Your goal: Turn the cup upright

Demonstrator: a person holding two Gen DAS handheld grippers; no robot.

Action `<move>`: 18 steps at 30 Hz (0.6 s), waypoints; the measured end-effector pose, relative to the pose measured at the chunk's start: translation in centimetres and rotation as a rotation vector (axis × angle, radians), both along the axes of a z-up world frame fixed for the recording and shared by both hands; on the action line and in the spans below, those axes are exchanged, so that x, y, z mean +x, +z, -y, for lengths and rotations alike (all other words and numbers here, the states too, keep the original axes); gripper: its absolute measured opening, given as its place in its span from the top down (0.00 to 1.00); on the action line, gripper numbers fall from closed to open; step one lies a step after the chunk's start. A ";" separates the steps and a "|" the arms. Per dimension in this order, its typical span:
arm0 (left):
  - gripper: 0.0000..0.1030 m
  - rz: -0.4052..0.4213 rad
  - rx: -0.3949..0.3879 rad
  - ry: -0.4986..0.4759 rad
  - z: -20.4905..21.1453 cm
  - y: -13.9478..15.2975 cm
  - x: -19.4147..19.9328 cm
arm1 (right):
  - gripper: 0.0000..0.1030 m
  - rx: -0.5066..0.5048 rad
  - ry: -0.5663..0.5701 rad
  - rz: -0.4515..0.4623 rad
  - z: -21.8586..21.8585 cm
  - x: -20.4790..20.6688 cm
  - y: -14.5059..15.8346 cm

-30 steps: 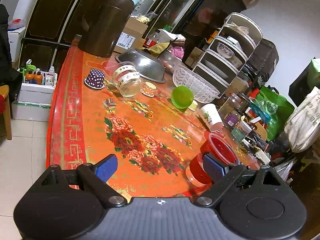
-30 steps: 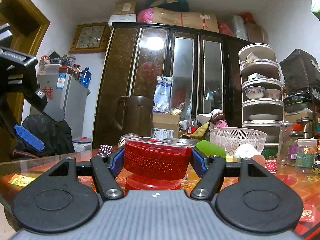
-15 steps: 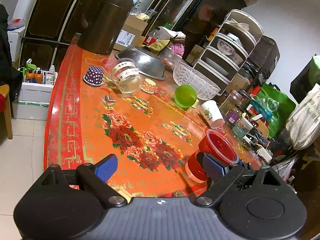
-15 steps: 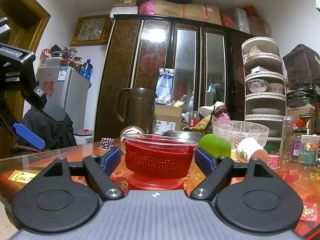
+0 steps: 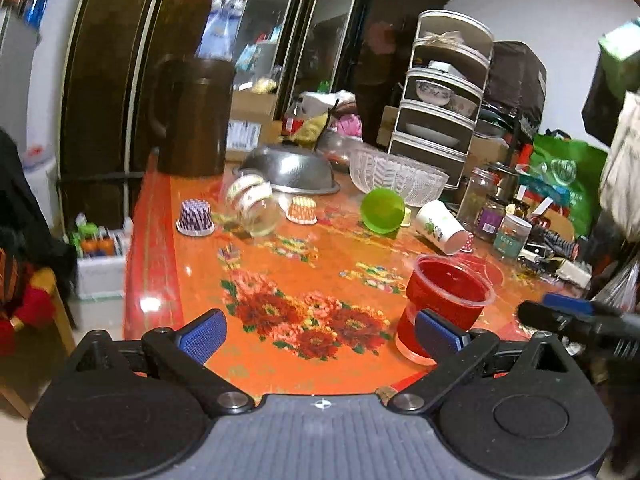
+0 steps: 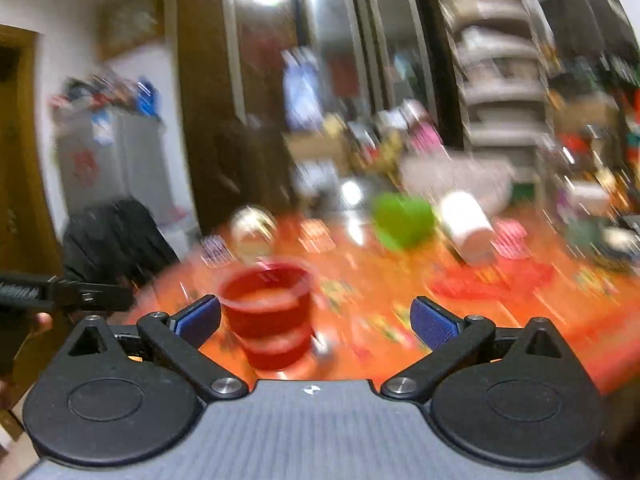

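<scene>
The red cup (image 5: 444, 306) stands upright, mouth up, on the orange floral table (image 5: 304, 264) near its front right edge. It also shows in the blurred right wrist view (image 6: 272, 316), just right of the left finger. My right gripper (image 6: 316, 322) is open and empty, drawn back and up from the cup; it shows in the left wrist view (image 5: 572, 316) to the right of the cup. My left gripper (image 5: 320, 332) is open and empty over the table's front edge, its right finger in front of the cup.
A glass jar (image 5: 254, 204), a green cup (image 5: 382, 208) and a white paper cup (image 5: 440, 226) lie on their sides farther back. Two cupcake liners (image 5: 195, 218), a steel bowl (image 5: 290, 170), a clear basket (image 5: 398, 176) and a brown pitcher (image 5: 192, 116) stand behind.
My right gripper opened, let go of the red cup and pulled back and up to the right. The cup stays standing on the table. My left gripper tilted up.
</scene>
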State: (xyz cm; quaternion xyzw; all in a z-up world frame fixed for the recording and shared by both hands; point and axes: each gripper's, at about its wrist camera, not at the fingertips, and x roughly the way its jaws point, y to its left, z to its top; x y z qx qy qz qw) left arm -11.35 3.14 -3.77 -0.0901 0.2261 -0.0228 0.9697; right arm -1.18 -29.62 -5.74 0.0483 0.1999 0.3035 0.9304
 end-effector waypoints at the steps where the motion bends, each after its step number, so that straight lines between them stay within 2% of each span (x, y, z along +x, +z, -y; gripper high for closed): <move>1: 0.02 0.002 0.021 0.000 0.3 0.4 -0.3 | 0.01 -0.011 -0.021 -0.040 0.5 0.0 0.7; 4: 0.02 0.006 0.066 -0.005 1.2 2.1 -1.5 | 0.01 -0.014 -0.059 -0.070 2.0 -1.1 2.2; 10: 0.02 0.003 0.045 -0.041 2.8 4.3 -4.2 | 0.01 -0.046 -0.098 -0.012 3.2 -5.9 4.3; 13: 0.02 -0.001 0.086 -0.041 3.7 4.8 -4.6 | 0.01 -0.036 -0.097 -0.022 3.5 -5.9 4.8; 18: 0.02 0.005 0.084 -0.051 4.5 4.9 -4.3 | 0.01 -0.061 -0.084 -0.048 2.8 -4.6 4.5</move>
